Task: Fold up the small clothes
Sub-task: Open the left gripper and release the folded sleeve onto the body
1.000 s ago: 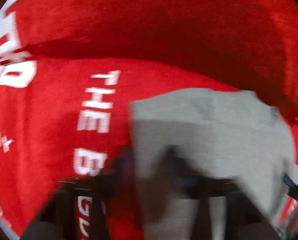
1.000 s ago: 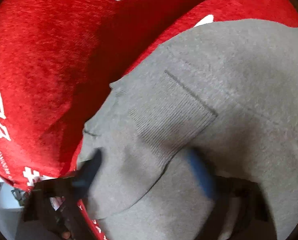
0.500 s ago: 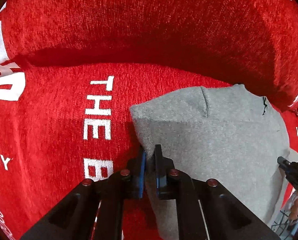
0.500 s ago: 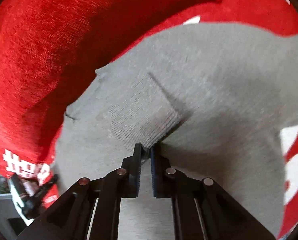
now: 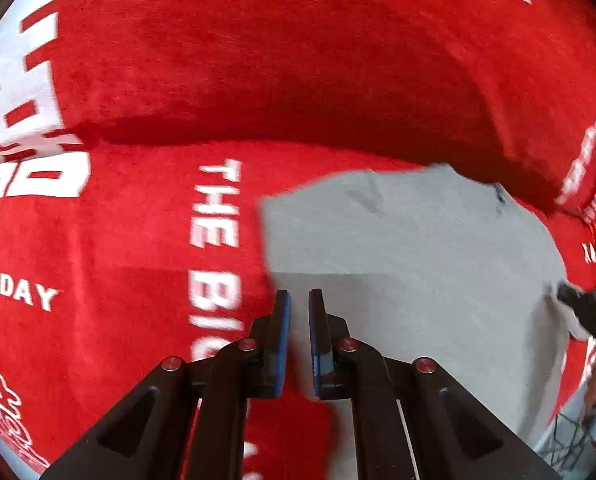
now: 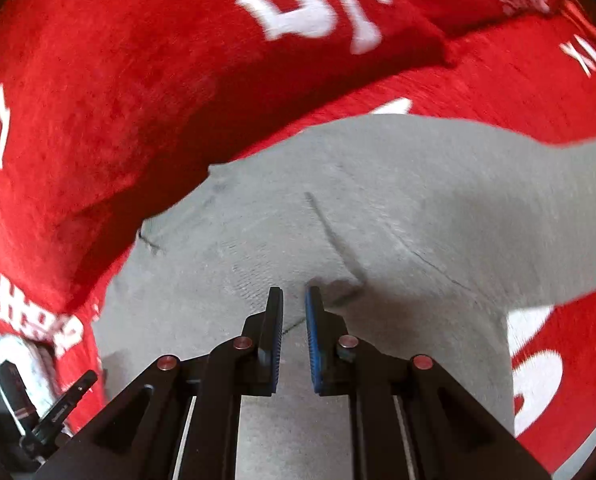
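Observation:
A small grey knit garment [image 5: 418, 260] lies on a red blanket with white lettering [image 5: 138, 240]. My left gripper [image 5: 299, 292] is shut on the garment's left edge, and grey cloth shows in the thin gap between its blue pads. In the right wrist view the same garment [image 6: 418, 184] spreads out ahead. My right gripper [image 6: 294, 290] pinches its ribbed cuff [image 6: 254, 276] at the fingertips, which pulls up a small fold. These jaws are opening slightly with the cloth still between them. The other gripper [image 5: 590, 312], with a hand behind it, shows at the garment's right edge.
A thick red roll of blanket or pillow [image 6: 138, 120] rises just behind the garment. The red blanket [image 6: 558, 100] covers the surface all around. A wire basket [image 5: 570, 440] shows at the lower right, off the blanket's edge. Dark gear [image 6: 38, 408] sits at the lower left.
The right jaws, wide a second ago, closed on the ribbed cuff. Both grippers have risen a little, drawing the cloth up. The left jaws stayed shut on the garment's edge.

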A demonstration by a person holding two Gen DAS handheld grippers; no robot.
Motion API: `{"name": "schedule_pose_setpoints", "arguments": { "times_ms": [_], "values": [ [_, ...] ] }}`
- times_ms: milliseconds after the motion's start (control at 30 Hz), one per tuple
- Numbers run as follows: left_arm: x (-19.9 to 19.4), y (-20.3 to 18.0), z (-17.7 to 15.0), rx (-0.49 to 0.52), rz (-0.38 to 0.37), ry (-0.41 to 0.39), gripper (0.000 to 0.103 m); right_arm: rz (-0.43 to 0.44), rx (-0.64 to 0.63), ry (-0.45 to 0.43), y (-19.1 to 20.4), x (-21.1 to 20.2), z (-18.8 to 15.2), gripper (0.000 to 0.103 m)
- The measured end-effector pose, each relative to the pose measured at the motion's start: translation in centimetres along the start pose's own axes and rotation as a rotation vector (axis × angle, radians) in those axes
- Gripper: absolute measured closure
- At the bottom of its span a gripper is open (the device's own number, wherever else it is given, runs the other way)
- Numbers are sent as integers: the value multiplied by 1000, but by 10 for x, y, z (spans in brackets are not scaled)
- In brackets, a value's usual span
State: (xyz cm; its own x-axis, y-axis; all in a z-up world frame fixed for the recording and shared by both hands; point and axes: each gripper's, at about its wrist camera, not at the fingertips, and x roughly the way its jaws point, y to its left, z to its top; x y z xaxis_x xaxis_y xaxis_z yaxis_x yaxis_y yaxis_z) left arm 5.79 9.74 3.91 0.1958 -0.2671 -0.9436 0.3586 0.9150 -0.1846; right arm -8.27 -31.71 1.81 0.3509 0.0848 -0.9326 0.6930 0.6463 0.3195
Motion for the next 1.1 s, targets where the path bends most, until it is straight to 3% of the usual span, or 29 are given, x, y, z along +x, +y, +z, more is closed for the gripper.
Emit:
{"name": "schedule_pose_setpoints", "arguments": {
  "times_ms": [167, 233, 300, 400, 600, 767, 900, 1033, 1067, 1100],
  "values": [
    [30, -29, -29, 43, 124, 68, 93, -100, -59, 53, -7, 23, 2, 94],
    [31, -24, -34, 24, 125, 37, 93, -97, -42, 42, -16, 19, 2, 94],
    [28, -22, -36, 15, 136, 47, 93, -158, -16, 43, -28, 15, 2, 91],
    [27, -21, -34, 14, 153, 59, 93, -103, 63, 54, -48, 4, -2, 91],
    [15, -31, -42, -9, 188, 57, 93, -31, 79, 91, -64, -17, -24, 89],
    [9, -52, -53, -2, 165, 70, 92, 5, 112, 121, -69, -27, -49, 52],
    [10, -73, -61, 30, 164, 92, 92, 32, 137, 152, -73, -28, -63, 50],
    [14, -92, -69, 42, 156, 122, 92, 50, 141, 167, -71, -26, -70, 41],
    [16, -96, -71, 42, 149, 136, 91, 50, 138, 170, -70, -27, -71, 40],
    [16, -103, -75, 43, 145, 146, 82, 51, 134, 171, -70, -28, -71, 40]
  ]
}}
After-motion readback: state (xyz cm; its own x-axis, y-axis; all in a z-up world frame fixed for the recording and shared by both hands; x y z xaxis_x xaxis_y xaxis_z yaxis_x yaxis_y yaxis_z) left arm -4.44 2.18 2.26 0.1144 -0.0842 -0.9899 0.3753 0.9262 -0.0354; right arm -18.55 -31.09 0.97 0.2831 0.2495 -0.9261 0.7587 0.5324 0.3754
